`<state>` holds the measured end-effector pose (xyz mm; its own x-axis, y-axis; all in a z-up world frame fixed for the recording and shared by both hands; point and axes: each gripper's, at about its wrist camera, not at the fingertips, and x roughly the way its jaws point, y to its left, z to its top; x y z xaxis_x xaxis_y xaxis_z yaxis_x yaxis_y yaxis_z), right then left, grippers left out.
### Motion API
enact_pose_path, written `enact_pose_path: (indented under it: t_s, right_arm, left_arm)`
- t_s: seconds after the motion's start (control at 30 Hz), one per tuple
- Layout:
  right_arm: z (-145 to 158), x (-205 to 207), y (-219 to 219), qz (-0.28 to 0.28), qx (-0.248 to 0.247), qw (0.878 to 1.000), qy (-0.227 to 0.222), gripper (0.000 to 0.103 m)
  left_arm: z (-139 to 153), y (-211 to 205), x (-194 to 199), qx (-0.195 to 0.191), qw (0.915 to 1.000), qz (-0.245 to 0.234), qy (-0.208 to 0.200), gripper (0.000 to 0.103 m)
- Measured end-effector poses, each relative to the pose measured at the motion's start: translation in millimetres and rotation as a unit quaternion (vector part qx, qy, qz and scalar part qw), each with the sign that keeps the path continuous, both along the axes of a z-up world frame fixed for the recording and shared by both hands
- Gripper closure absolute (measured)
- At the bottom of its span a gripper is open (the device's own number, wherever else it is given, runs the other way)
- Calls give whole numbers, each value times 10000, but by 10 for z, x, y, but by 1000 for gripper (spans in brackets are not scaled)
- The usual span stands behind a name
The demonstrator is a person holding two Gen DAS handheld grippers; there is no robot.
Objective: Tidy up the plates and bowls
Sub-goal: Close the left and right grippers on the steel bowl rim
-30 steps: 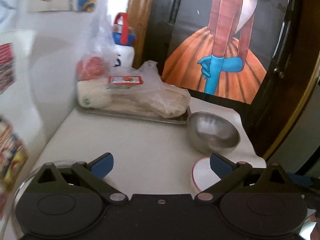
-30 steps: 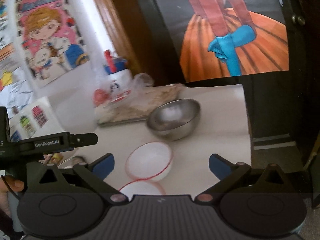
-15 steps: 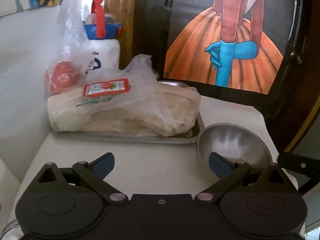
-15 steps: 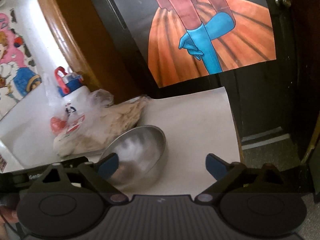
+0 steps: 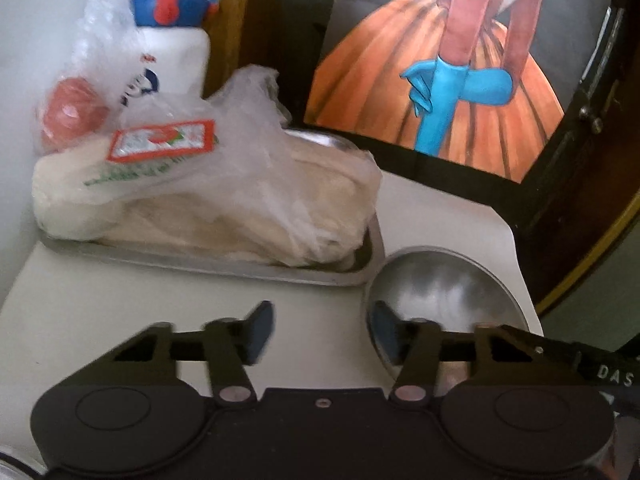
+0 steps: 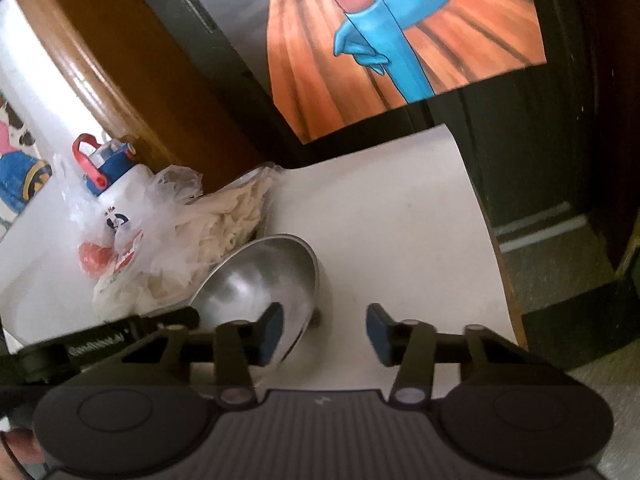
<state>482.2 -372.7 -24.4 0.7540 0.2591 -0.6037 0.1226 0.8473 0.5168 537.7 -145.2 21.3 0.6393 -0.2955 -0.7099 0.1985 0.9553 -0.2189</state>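
1. Left wrist view: the left gripper (image 5: 320, 330) has its fingers parted with a wide gap; its right pad sits inside the near-left rim of the steel bowl (image 5: 444, 292), its left pad outside over the bare desk (image 5: 120, 292), so the rim lies between them, not clamped.
2. Steel bowl: near the desk's right edge, just beside the right end of the metal tray (image 5: 224, 266).
3. Tray load: a plastic bag of pale food (image 5: 240, 204); a white bottle (image 5: 168, 60) stands behind it at the far-left corner.
4. Right wrist view: the right gripper (image 6: 325, 332) is spread wide; its left pad is inside the bowl's (image 6: 260, 276) right rim, its right pad over bare desk.
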Motion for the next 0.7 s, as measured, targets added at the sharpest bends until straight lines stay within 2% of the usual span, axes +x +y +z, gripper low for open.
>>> enact_pose_path:
  t_s: [0.13, 0.2, 0.27, 0.53, 0.7]
  right_arm:
    - [-12, 9, -27, 56, 251, 9997, -8, 74]
    - [-2, 8, -15, 73, 338, 9994, -6, 79]
    - [10, 15, 11, 55, 278, 9996, 35, 80]
    - [95, -52, 35, -16, 201, 9998, 30, 85]
    - [382, -250, 128, 78, 150, 9998, -140, 86]
  left_arm:
    - [-39, -25, 25, -187, 9997, -28, 155, 67]
    - [-52, -37, 61, -317, 9989, -93, 321, 85]
    - [-59, -26, 92, -577, 9970, -85, 501, 94]
    - [19, -10, 43, -765, 9958, 31, 502, 96]
    - [281, 87, -146, -741, 9968, -13, 309, 96]
